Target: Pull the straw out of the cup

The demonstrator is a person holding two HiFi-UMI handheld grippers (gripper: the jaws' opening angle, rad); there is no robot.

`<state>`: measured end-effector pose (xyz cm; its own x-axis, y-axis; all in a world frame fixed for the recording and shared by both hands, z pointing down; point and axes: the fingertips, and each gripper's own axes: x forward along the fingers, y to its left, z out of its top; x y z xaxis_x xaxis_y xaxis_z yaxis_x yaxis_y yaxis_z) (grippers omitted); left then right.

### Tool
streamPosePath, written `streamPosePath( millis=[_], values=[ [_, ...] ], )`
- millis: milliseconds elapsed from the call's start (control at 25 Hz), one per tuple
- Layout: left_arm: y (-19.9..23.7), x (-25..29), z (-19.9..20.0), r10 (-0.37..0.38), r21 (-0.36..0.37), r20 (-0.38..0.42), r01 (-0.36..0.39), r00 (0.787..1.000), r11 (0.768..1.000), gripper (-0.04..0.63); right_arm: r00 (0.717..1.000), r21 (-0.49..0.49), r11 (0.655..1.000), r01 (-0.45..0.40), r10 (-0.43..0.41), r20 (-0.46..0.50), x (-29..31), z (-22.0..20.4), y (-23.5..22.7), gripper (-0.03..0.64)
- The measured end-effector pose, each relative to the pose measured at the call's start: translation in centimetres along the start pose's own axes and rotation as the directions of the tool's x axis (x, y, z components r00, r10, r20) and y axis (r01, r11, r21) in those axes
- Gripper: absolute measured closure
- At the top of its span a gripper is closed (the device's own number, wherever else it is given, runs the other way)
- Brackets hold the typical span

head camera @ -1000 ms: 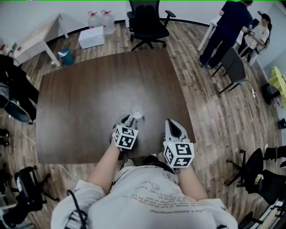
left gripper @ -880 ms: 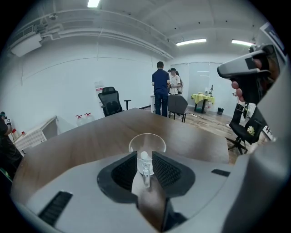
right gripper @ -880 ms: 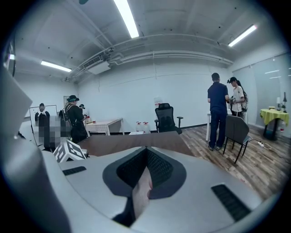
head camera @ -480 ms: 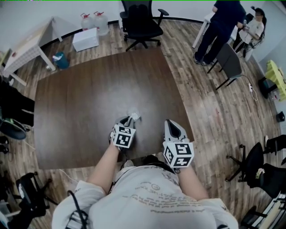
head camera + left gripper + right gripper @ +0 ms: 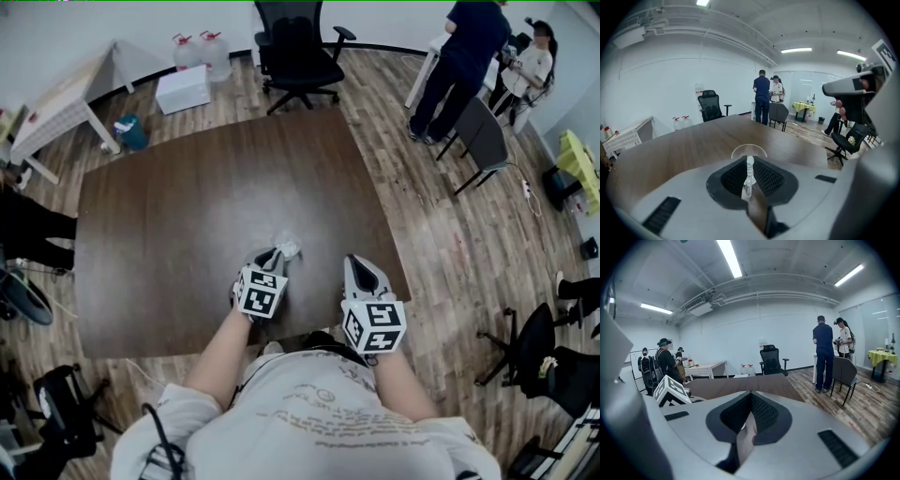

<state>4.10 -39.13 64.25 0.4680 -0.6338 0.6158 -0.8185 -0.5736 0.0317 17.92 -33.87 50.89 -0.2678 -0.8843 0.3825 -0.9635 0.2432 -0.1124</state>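
A clear plastic cup [image 5: 288, 248] stands on the dark brown table [image 5: 187, 216] near its front edge. My left gripper [image 5: 272, 255] reaches right up to the cup. In the left gripper view the left gripper [image 5: 749, 161] is shut on a thin clear straw [image 5: 748, 177] that stands upright between the jaws. The cup's rim [image 5: 749, 148] shows just beyond the jaw tips. The straw's lower end is hidden. My right gripper [image 5: 361, 265] hovers to the right of the cup, apart from it. In its own view the right gripper [image 5: 751, 397] is shut on nothing.
A black office chair [image 5: 295, 47] stands past the table's far edge. Two people [image 5: 473, 56] stand at the far right by a grey chair [image 5: 487, 131]. A white side table [image 5: 56, 103], a white box [image 5: 183, 89] and water bottles [image 5: 202, 52] sit at the far left.
The head view has shifted a little. Both grippers and the cup keep nearly the same places, and the left gripper stays at the cup.
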Motion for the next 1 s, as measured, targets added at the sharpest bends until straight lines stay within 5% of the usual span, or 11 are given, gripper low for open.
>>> streamPosePath(
  millis=[400,720,1000],
  values=[
    [1.1,-6.0,4.9,-0.006,-0.026,0.145,0.010,0.989,1.000,0.546,0.998,-0.010,0.999,-0.052,0.052,0.025,1.5,1.4,3.4,0.601],
    [2.0,-13.2,8.8,0.029,-0.078,0.325,-0.004,0.945,0.997,0.546,0.995,-0.025,0.999,-0.042,0.044,0.093,1.8,2.9,5.9,0.601],
    [3.0,-18.3,8.5,0.070,-0.107,0.375,-0.032,0.924,0.994,0.548,0.989,-0.047,0.997,-0.063,0.068,0.134,1.0,3.3,9.1,0.603]
  ],
)
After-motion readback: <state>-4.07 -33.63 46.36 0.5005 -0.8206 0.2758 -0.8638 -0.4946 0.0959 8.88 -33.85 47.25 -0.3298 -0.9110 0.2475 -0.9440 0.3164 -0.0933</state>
